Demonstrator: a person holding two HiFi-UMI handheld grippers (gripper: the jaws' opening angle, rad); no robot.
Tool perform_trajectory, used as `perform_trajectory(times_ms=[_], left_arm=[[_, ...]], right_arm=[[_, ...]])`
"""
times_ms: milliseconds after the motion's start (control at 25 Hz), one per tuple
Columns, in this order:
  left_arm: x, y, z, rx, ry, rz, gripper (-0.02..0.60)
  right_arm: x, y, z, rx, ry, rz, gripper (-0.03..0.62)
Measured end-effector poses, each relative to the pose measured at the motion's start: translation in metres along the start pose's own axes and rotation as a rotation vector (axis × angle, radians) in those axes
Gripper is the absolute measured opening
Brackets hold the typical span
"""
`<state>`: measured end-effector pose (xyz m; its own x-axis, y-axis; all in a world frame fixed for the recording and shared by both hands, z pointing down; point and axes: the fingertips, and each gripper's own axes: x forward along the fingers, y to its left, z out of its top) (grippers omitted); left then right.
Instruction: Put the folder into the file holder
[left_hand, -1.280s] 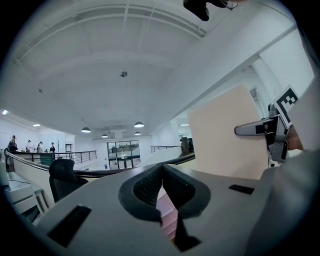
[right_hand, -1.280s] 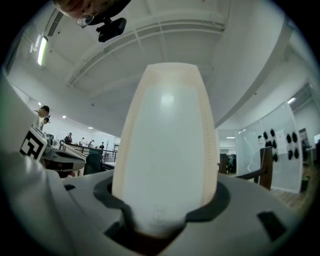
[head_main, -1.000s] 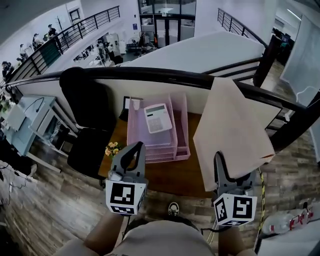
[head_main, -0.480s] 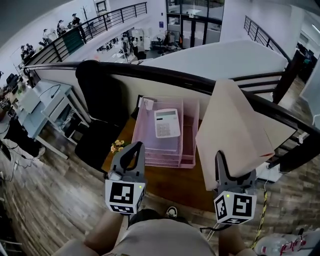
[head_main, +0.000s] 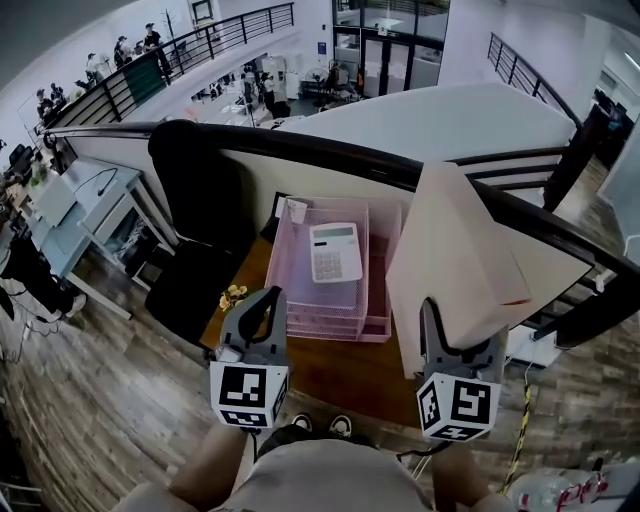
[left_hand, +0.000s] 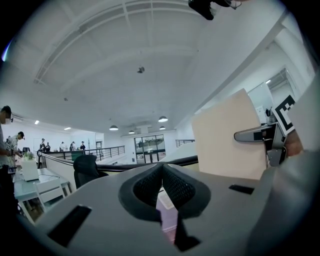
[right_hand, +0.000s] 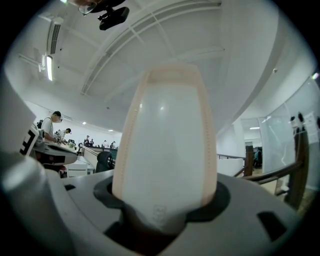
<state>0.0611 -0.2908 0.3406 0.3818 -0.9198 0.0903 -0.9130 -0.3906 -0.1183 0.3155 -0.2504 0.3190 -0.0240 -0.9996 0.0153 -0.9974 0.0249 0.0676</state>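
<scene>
The right gripper (head_main: 458, 338) grasps the folder (head_main: 470, 250), held upright just right of the holder (head_main: 295, 265). The left gripper (head_main: 262, 303), before the holder, has its jaws clenched on nothing.

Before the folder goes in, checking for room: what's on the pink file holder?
A calculator lies on the file holder's top tier. Lower tiers are covered; their contents can't be seen.

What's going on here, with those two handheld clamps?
A person holds a gripper in each hand. The right gripper is clamped on a beige folder, held up in the air. The left gripper is empty, jaws together. The pink file holder sits on the desk with a calculator on top; the folder is not in it yet.
</scene>
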Motion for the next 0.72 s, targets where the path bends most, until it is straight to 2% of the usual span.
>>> perform_trajectory(times_ms=[200, 480, 720], left_arm=[[0.012, 0.003, 0.002, -0.097, -0.036, -0.025, 0.005], [0.044, 0.006, -0.009, -0.088, -0.010, -0.035, 0.005], [0.070, 0.009, -0.028, -0.108, 0.036, -0.047, 0.005]], right_arm=[[0.023, 0.007, -0.012, 0.022, 0.012, -0.013, 0.318], [0.070, 0.018, -0.036, 0.062, 0.027, -0.029, 0.318], [0.118, 0.018, -0.068, 0.036, 0.025, -0.081, 0.318]])
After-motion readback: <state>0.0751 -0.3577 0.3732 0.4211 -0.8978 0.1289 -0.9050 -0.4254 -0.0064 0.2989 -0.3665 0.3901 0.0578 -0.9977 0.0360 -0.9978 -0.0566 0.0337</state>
